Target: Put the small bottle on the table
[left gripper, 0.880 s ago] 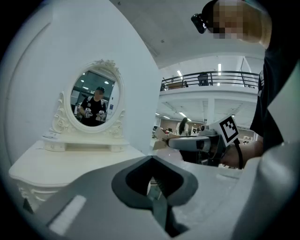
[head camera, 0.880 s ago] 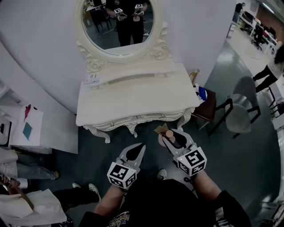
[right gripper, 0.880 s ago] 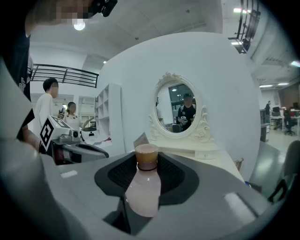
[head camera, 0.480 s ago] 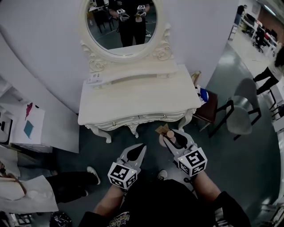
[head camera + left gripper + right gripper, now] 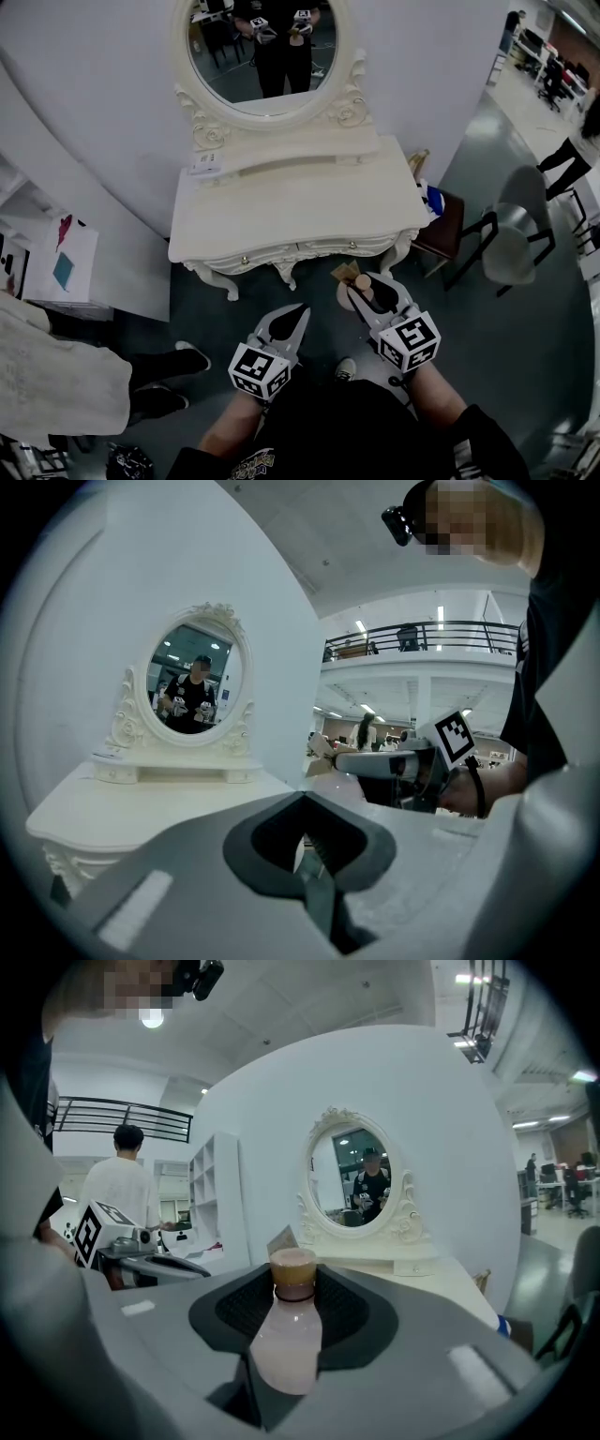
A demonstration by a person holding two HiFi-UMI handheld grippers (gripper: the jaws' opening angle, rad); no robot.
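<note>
Facing one white table [image 5: 281, 211], right tongs [image 5: 372, 279] grip one small bottle [image 5: 286, 1335], left tongs [image 5: 300, 309] clenched.

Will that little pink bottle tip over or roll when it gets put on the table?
Probably stiff: the small bottle shows no squashing in the right claw. Its round body would likely roll if laid sideways. Stood upright on the flat table, it should stay, unless bumped.
</note>
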